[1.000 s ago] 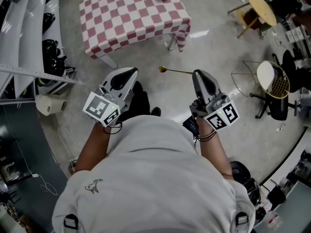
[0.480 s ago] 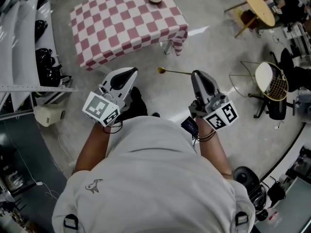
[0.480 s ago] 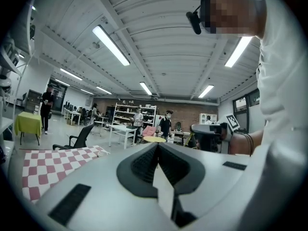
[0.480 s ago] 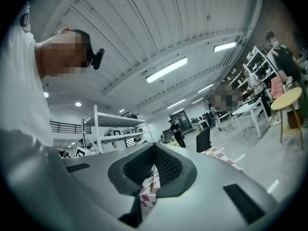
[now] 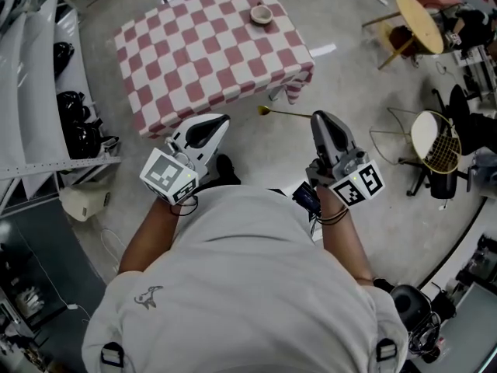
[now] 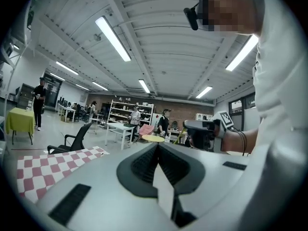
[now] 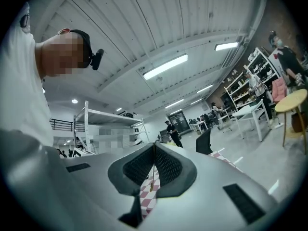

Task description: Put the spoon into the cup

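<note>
Stands on a bare grey floor (image 5: 349, 84), just short of a table (image 5: 194, 61) draped in red-and-white checks. Carries a gripper in each hand, both held out at waist height.

Has the right gripper (image 5: 317, 117) clamped on a thin gold spoon (image 5: 283, 114): handle nipped between the jaws, bowl end jutting leftward over the floor, near the table's front corner but not above the cloth. Shows in the right gripper view as a slim gold line (image 7: 152, 177) in the seam of the closed jaws, with the checked cloth (image 7: 148, 198) visible below through the gap.

Keeps nothing in the left gripper (image 5: 220, 120); jaws pressed together and empty in the left gripper view (image 6: 157, 146).

Finds the cup (image 5: 261, 13) upright near the table's far edge, well apart from the spoon.

Around the table: grey shelving (image 5: 39, 68) along the left, a round yellow table (image 5: 418, 12) at upper right, a black chair (image 5: 436, 169) at right.

From the left gripper view: a white ribbed ceiling with long strip lights (image 6: 113, 38), open workshop floor, shelves (image 6: 127, 113) against a brick back wall, a few people standing, a corner of the checked cloth (image 6: 43, 170) at lower left.
</note>
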Action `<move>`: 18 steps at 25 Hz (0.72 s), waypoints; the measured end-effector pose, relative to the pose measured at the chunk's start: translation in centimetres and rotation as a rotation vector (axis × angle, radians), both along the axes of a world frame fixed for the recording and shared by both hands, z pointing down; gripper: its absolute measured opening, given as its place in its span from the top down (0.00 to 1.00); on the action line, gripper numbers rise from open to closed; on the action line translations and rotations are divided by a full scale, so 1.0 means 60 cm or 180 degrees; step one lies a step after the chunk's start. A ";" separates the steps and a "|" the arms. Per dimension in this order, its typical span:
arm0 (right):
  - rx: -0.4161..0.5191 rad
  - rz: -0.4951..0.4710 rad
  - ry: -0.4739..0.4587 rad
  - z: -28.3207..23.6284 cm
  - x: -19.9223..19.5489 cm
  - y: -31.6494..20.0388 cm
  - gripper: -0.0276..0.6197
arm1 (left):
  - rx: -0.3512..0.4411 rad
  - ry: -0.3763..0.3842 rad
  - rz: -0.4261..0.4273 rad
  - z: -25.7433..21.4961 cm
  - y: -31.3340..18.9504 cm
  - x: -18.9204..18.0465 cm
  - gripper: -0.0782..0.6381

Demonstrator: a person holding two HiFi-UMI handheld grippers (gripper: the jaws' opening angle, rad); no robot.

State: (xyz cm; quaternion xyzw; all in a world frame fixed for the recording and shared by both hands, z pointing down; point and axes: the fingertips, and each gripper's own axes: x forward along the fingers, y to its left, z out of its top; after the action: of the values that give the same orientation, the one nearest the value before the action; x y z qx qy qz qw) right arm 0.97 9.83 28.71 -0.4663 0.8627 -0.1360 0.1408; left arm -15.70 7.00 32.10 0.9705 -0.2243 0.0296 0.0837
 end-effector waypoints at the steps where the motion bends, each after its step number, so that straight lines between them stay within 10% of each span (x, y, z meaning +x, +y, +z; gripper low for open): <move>1: 0.0013 0.0018 -0.0003 -0.002 -0.005 -0.013 0.91 | 0.0003 -0.0002 0.0026 -0.001 -0.012 -0.004 0.87; 18: -0.0020 -0.0022 -0.0029 0.013 -0.009 -0.137 0.91 | 0.0038 -0.0057 -0.0073 -0.001 -0.124 -0.025 0.87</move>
State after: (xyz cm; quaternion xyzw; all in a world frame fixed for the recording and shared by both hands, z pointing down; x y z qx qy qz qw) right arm 0.41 1.62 29.51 -0.4631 0.8632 -0.1413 0.1428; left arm -17.19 -0.41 32.02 0.9680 -0.2363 0.0360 0.0762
